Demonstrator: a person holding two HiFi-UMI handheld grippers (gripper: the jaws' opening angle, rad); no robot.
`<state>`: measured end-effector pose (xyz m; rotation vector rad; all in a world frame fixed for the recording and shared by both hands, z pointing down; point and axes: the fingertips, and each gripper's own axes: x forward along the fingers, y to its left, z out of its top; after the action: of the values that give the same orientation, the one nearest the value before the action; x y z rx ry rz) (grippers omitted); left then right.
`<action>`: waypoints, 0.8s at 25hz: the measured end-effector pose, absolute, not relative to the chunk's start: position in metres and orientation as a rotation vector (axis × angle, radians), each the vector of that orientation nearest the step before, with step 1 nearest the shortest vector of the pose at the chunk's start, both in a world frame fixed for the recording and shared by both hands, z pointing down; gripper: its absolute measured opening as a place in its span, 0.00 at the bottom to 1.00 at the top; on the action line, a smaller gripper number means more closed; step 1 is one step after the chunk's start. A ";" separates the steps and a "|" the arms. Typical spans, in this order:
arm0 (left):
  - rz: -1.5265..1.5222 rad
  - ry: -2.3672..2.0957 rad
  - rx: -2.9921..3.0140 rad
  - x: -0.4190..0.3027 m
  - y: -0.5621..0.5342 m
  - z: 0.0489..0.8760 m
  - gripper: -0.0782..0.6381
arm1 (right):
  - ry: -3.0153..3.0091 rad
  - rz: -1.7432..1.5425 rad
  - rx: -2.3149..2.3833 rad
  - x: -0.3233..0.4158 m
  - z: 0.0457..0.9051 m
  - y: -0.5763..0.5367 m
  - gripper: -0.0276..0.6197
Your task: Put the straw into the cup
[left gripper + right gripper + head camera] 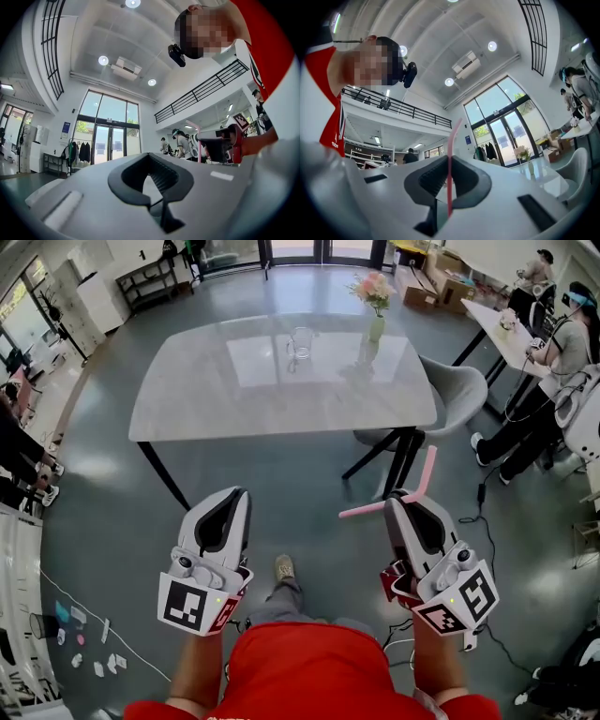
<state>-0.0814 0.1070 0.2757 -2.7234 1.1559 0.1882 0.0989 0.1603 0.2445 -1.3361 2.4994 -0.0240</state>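
— Two grippers in our hands; what else do we count?

— One pink bent straw [424,474], pinched in our right gripper [398,503], whose jaws are closed on it. One glass cup [300,341] stands well apart on the one table [216,390], near one vase of flowers [376,326]. Our left gripper [239,494] is held level beside the right over the floor, jaws together on nothing.

A head-mounted camera looks steeply down past the left claw [228,502] and right claw [405,512] to the table [206,399] well ahead. Each claw's camera sits close behind its own jaws, angled upward; both catch the glass doors [110,140], and the right one shares the table's flowers [520,152] with the head view.
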 end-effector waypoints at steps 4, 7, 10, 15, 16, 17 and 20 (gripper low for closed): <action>0.183 1.139 -2.730 -0.095 0.057 0.276 0.12 | 2.491 -0.031 -1.353 0.083 0.244 0.112 0.07; 0.190 1.122 -2.740 -0.103 0.016 0.274 0.12 | 2.487 -0.032 -1.370 0.073 0.241 0.074 0.07; 0.199 1.100 -2.747 -0.105 -0.023 0.272 0.12 | 2.484 -0.027 -1.390 0.068 0.238 0.038 0.07; 0.212 1.055 -2.768 -0.111 -0.070 0.268 0.12 | 2.485 -0.027 -1.423 0.055 0.234 -0.007 0.07; 0.213 1.048 -2.772 -0.113 -0.077 0.267 0.12 | 2.485 -0.028 -1.429 0.052 0.233 -0.014 0.07; 0.215 1.044 -2.775 -0.115 -0.084 0.266 0.12 | 2.485 -0.028 -1.433 0.049 0.232 -0.020 0.07; 0.224 1.041 -2.785 -0.118 -0.102 0.268 0.12 | 2.491 -0.025 -1.443 0.045 0.233 -0.036 0.07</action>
<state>-0.1181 -0.1018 0.2684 -2.7850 1.0408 0.2241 0.0451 -0.0364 0.2329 -1.4432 2.4908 -0.0246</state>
